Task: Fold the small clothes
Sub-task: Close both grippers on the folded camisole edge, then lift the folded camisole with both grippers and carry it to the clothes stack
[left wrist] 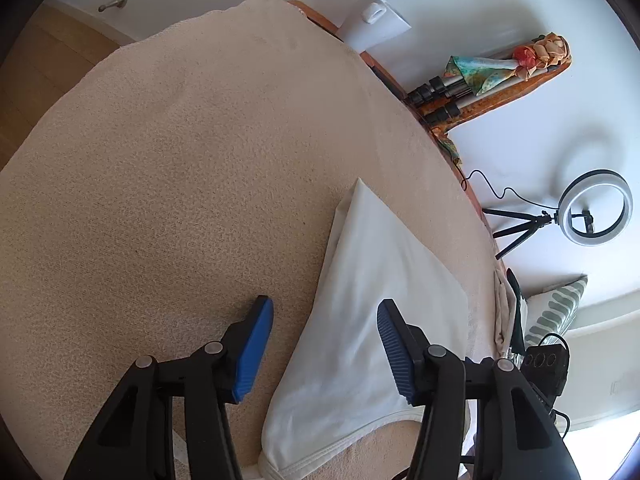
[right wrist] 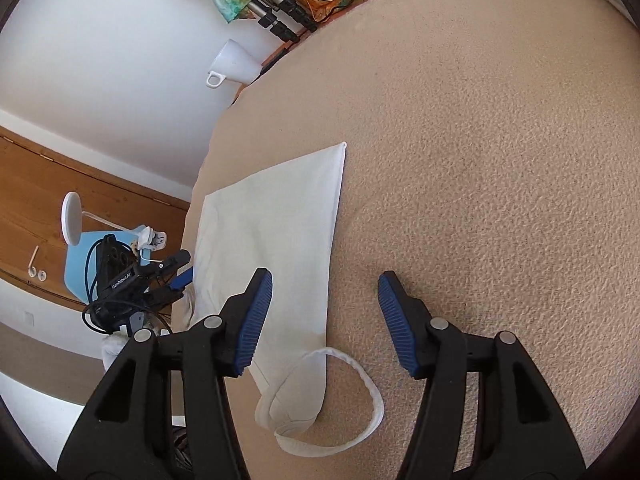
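A white garment point(left wrist: 372, 320) lies folded lengthwise on a beige towel-covered surface point(left wrist: 180, 160). My left gripper point(left wrist: 325, 320) is open and empty, held above the garment's left edge. In the right wrist view the same garment point(right wrist: 272, 232) lies flat near the surface's left edge, with a white strap loop point(right wrist: 360, 392) curling out at its near end. My right gripper point(right wrist: 325, 296) is open and empty above the garment's right edge, near the strap. The left gripper point(right wrist: 176, 280) shows there beyond the surface's left edge.
A ring light on a tripod point(left wrist: 592, 212), rolled tripods with coloured cloth point(left wrist: 500, 72) and a white lamp shade point(left wrist: 372, 20) stand along the wall. A striped cushion point(left wrist: 556, 312) lies at the right. A light blue chair point(right wrist: 92, 256) stands beside the surface.
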Tool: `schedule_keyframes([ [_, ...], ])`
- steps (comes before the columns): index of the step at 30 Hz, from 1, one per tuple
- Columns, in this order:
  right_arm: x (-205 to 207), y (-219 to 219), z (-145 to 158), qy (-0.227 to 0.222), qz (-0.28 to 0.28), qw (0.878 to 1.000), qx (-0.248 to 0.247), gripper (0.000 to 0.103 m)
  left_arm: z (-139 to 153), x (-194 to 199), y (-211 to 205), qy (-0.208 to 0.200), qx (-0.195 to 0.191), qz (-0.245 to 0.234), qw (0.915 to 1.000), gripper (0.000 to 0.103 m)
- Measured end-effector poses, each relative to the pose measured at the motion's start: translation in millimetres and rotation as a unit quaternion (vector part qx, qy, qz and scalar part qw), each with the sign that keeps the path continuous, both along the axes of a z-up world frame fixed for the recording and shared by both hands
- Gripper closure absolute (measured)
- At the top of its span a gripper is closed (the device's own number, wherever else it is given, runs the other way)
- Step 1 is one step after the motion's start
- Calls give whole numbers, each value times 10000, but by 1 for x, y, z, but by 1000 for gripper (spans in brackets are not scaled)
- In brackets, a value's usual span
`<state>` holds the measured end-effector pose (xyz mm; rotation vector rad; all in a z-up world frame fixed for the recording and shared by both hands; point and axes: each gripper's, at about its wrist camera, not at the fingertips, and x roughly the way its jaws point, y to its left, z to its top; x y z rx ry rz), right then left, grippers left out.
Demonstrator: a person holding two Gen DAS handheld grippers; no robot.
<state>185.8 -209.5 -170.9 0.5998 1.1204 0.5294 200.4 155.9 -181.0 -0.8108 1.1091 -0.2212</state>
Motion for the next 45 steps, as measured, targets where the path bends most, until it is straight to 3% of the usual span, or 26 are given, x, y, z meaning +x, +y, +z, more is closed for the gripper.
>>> schedule_keyframes([
  [18,15,22,-12,26,91,9986,530,53,2,22,-24,-163,-7,-295,9994,52],
  [22,17,23,-14,38,63,9981,614,60,0,23,-26,-106,12,-274,9996,70],
  [24,17,26,-15,70,34,9985,537,70,3,22,-30,-139,206,-344,9991,76],
  [28,17,32,-11,13,60,9995,313,81,8,20,-37,-199,543,-384,9976,86],
  [29,17,34,-9,-12,60,9998,211,90,9,19,-38,-223,605,-384,9972,88],
  [35,12,46,10,-356,124,9987,-348,93,34,8,-54,-611,1185,-512,9898,96],
  [45,-4,48,52,-1021,163,9905,-905,94,65,-11,-87,-1012,1319,-694,9836,98],
])
